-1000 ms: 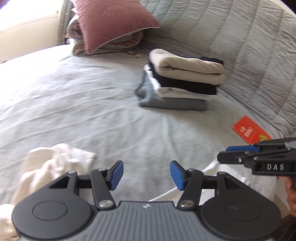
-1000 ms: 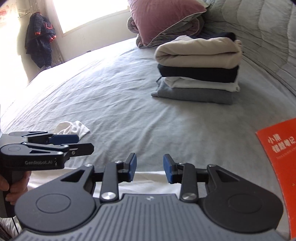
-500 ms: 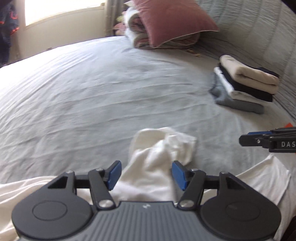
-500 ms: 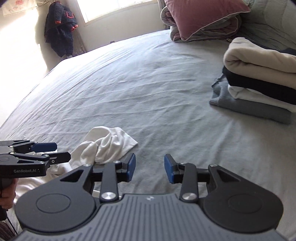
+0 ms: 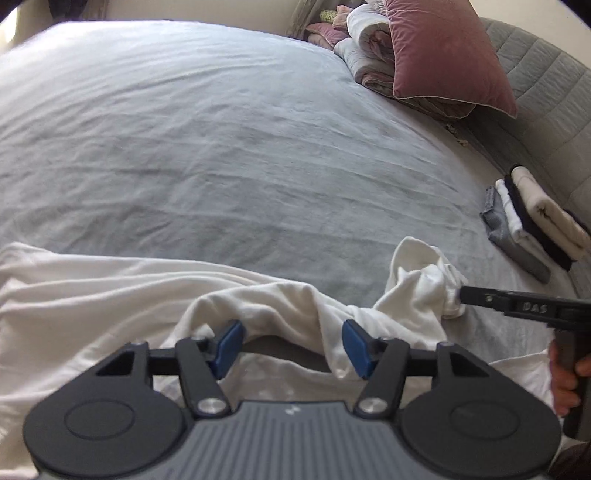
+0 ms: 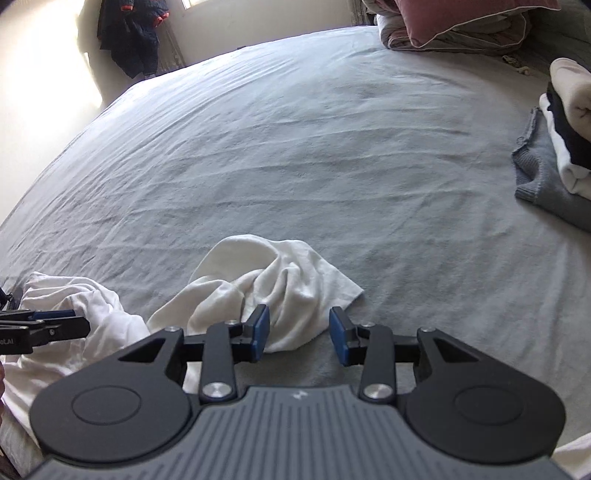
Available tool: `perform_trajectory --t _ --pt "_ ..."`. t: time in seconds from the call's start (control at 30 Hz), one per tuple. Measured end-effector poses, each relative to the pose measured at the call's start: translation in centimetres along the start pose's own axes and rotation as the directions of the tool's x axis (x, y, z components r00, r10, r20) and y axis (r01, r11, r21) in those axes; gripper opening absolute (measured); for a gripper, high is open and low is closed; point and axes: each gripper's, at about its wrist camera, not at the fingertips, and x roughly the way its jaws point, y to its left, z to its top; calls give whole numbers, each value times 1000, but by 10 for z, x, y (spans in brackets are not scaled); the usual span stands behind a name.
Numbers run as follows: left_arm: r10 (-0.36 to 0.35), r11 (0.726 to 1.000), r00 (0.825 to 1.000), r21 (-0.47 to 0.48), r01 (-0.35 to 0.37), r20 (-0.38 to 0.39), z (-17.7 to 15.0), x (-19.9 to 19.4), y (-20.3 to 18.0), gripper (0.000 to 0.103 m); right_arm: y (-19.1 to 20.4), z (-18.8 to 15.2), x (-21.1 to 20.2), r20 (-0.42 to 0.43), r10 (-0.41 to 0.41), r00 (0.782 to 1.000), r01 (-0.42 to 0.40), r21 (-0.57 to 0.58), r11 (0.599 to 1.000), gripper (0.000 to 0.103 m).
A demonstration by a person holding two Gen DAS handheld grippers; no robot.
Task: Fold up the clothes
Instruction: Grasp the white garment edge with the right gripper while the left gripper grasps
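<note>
left wrist view: the left gripper (image 5: 291,345) pointed down at a white garment (image 5: 110,295) lying crumpled along the near edge of a bed (image 5: 221,147) covered in a pale grey sheet. its blue-padded fingers (image 5: 227,347) stood apart, with a raised fold of the white cloth lying between and behind them; the pads did not press on it. at the right of this view the right gripper (image 5: 461,295) reached in from the side, its tip against a bunched end of the same garment; from here it could not be told whether that tip gripped the cloth. part of a hand (image 5: 565,380) held its handle.

right wrist view: the right gripper's fingers (image 6: 260,332) stood apart over the bunched white sleeve or corner, which lay just ahead of and partly between them on the sheet, not clamped. the left gripper showed at the left edge, above another heap of the white cloth.

surroundings: a stack of folded clothes (image 5: 532,221), grey at the bottom, then white, dark and cream, rested well apart at the right side of the bed, near a quilted grey headboard (image 5: 546,92). a dusty-pink pillow (image 5: 443,55) leaned on rolled bedding at the far end. a dark jacket (image 6: 129,33) hung by the wall.
</note>
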Motion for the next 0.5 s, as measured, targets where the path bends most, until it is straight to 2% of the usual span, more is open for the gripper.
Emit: perform_trajectory --t 0.1,0.13,0.17,0.2,0.23,0.3,0.4,0.5 --pt "-137 990 990 -30 136 -18 0 3 -6 55 8 1 13 1 -22 1000 22 -40 999 40" --pt "-158 987 987 -29 157 -32 0 6 -10 53 10 1 15 9 -29 1000 30 -54 998 40" --pt "-164 986 985 -23 163 -46 -1 10 -13 48 10 1 16 16 -37 999 38 -64 997 31" --pt "-159 987 986 -16 159 -53 -2 14 -17 38 10 1 17 21 -45 999 46 -71 996 23" --pt "-140 990 989 -6 139 -49 -2 17 -20 32 9 2 17 25 -51 998 52 -73 996 6" --pt "-100 995 994 14 100 -41 -2 22 -25 10 4 3 14 38 -60 997 63 -66 996 5" --pt "-94 996 995 4 94 25 3 20 -25 5 -1 7 3 99 -113 989 120 -66 991 4" --pt "-85 996 986 5 85 144 9 8 -25 5 -8 11 -13 168 -168 971 180 -53 982 4"
